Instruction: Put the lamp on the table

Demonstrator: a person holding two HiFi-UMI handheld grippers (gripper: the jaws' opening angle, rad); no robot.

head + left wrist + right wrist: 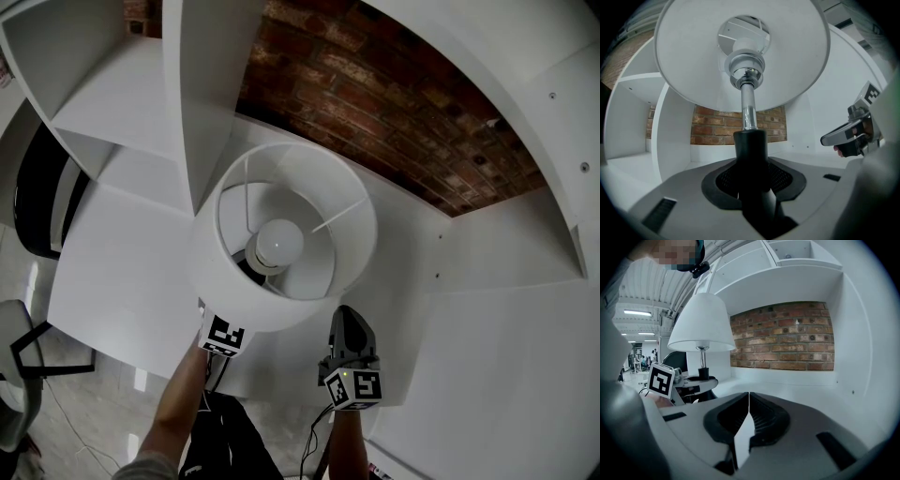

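The lamp [220, 272] is a mixed bag. Its shade [693, 61] looks like matt white cloth or paper, can't tell which. The bulb [279, 241] is frosted, and the stem [748, 108] is mirror-shiny metal running into a dull black, plastic-looking sleeve [750, 147]. The left gripper [751, 183] and right gripper [747, 411] have matt grey plastic shells with ribbed black pads [764, 416]. The table [487, 375] is smooth, satin white, and the back wall [375, 103] is rough red brick.

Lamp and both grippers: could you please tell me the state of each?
Lamp: upright, seemingly unlit, gripped at its black stem.
Left gripper: shut on the lamp's stem.
Right gripper: shut, empty, apart from the lamp.
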